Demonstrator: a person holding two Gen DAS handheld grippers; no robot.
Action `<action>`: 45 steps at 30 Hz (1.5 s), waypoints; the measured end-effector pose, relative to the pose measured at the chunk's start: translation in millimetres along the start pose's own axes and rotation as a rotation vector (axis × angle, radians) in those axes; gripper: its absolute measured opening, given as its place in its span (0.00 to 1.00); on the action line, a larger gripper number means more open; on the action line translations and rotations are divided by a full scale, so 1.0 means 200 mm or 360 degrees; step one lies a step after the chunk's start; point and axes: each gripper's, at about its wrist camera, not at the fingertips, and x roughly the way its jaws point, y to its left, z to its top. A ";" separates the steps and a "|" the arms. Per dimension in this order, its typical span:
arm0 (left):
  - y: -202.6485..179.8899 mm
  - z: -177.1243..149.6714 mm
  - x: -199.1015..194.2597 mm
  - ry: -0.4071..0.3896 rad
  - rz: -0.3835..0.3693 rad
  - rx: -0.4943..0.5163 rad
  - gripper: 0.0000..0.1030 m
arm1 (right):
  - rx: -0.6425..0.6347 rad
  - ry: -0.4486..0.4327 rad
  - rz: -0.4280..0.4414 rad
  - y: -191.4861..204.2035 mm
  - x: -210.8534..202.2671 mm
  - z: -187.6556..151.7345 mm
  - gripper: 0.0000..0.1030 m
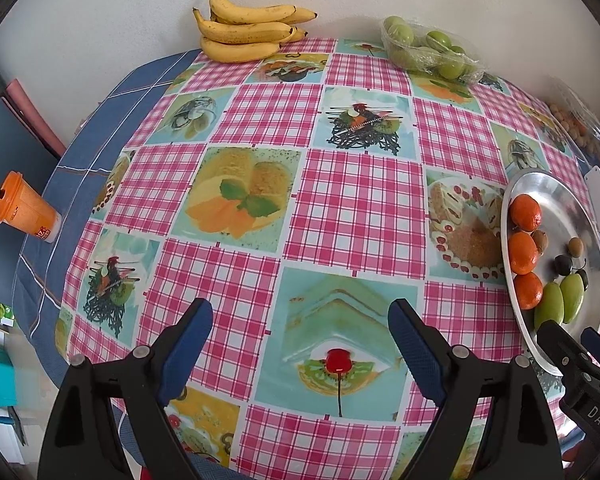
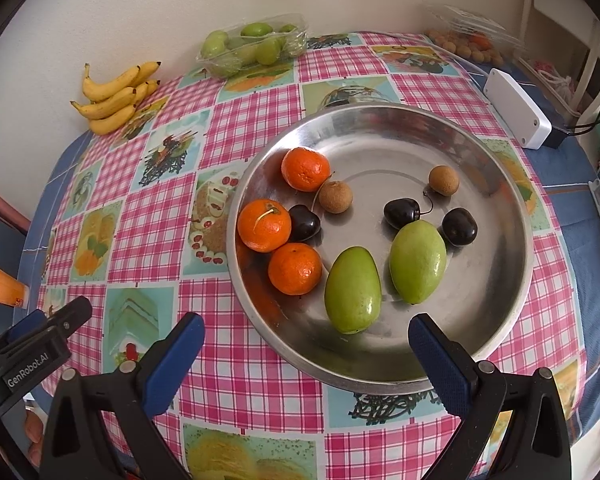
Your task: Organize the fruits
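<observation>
A round metal tray [image 2: 500, 184] holds three oranges [image 2: 264, 225], two green mangoes [image 2: 353, 290], three dark cherries [image 2: 401, 213] and two brown longans [image 2: 443, 180]. The tray also shows at the right of the left wrist view [image 1: 560, 196]. My right gripper [image 2: 306, 332] is open and empty, just in front of the tray's near rim. My left gripper [image 1: 300, 320] is open and empty above the checked tablecloth, left of the tray. A bunch of bananas [image 1: 248, 26] lies at the table's far edge by the wall.
A clear pack of green fruits [image 1: 432, 48] sits at the far edge right of the bananas. A clear box of longans [image 2: 464, 40] and a white box [image 2: 516, 108] lie behind the tray. An orange cup [image 1: 24, 210] stands at the table's left edge.
</observation>
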 end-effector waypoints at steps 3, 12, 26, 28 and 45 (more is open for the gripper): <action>0.00 0.00 0.00 -0.0001 0.0000 0.0000 0.87 | -0.0002 0.0002 0.0005 0.00 0.00 0.00 1.00; 0.00 0.00 0.00 0.0004 -0.0001 -0.0003 0.87 | 0.0000 0.0003 0.0009 0.00 0.00 0.00 1.00; 0.00 0.00 -0.01 -0.0005 -0.0006 -0.0006 0.87 | -0.0001 0.0000 0.0014 0.00 0.00 0.00 1.00; 0.00 0.00 -0.01 -0.0003 -0.0007 -0.0009 0.87 | 0.0001 -0.0001 0.0014 0.00 0.00 0.00 1.00; 0.01 0.00 0.00 0.0012 0.0010 -0.0029 0.87 | 0.0000 -0.0001 0.0016 0.00 0.00 0.00 1.00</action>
